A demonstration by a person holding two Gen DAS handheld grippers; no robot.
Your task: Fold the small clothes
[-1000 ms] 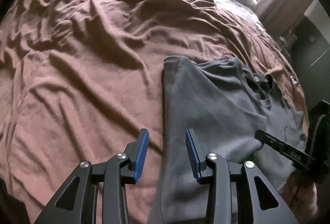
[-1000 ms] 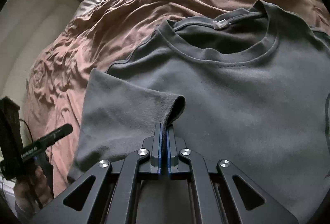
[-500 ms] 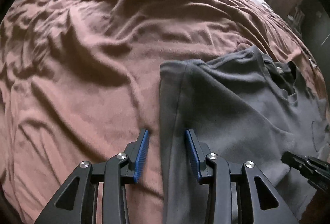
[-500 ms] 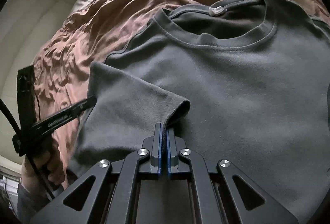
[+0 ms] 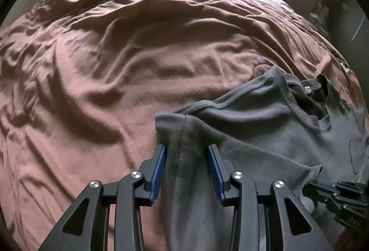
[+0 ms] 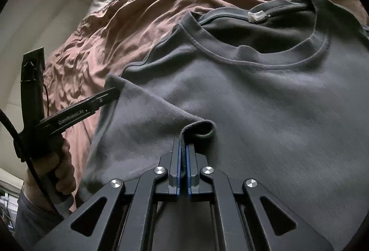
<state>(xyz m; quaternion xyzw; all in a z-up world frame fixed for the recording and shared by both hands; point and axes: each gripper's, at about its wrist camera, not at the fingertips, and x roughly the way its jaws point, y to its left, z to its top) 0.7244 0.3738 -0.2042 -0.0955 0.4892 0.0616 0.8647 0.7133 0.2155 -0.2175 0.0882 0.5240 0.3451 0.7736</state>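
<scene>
In the left wrist view, a grey T-shirt point(image 5: 265, 135) lies on the right part of a bed covered with a rumpled brown blanket point(image 5: 115, 66), its neck opening toward the far right. The left tongs point(image 5: 186, 156) stand apart, their blue pads on either side of the shirt's folded sleeve edge; whether the pads press on the cloth I cannot tell. At the lower right the tips of the right tongs point(image 5: 322, 188) meet a bunched corner of the fabric. In the right wrist view, the T-shirt point(image 6: 265, 101) fills most of the frame, collar and white label at the top, the blanket point(image 6: 138, 20) beyond it. The right tongs point(image 6: 183, 149) are together, clamped on a curled hem of the sleeve. At left a hand point(image 6: 55, 165) grips the other tool, whose tip touches the sleeve's outer edge.
</scene>
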